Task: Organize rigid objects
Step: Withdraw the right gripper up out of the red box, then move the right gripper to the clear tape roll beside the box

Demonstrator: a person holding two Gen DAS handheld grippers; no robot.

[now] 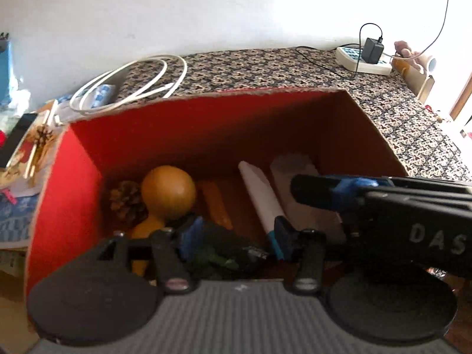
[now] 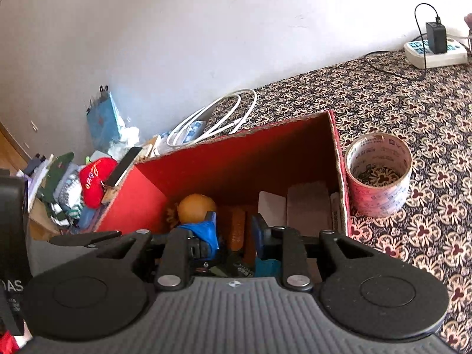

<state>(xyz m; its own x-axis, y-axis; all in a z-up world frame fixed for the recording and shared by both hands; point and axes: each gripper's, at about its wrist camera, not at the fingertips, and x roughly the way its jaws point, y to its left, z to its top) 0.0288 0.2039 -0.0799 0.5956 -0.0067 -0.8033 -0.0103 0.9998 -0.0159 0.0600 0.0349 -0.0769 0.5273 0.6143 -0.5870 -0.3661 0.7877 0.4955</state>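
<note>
A red-lined cardboard box (image 1: 206, 124) sits on the patterned cloth; it also shows in the right wrist view (image 2: 236, 153). Inside lie an orange gourd (image 1: 168, 191), a pine cone (image 1: 126, 200), an orange stick (image 1: 216, 206), a white tube (image 1: 261, 194) and pale blocks (image 1: 298, 188). My left gripper (image 1: 233, 236) is open, low inside the box above a dark green item (image 1: 218, 256). My right gripper (image 2: 236, 233) is open, also inside the box, and reaches into the left wrist view from the right (image 1: 324, 191). The gourd (image 2: 196, 208) sits just beyond its left finger.
A roll of printed tape (image 2: 379, 174) stands right of the box. A coiled white cable (image 1: 129, 85) lies behind it. A power strip with a black charger (image 1: 365, 56) sits at the far right. Clutter with a red plush (image 2: 96, 181) is piled left of the box.
</note>
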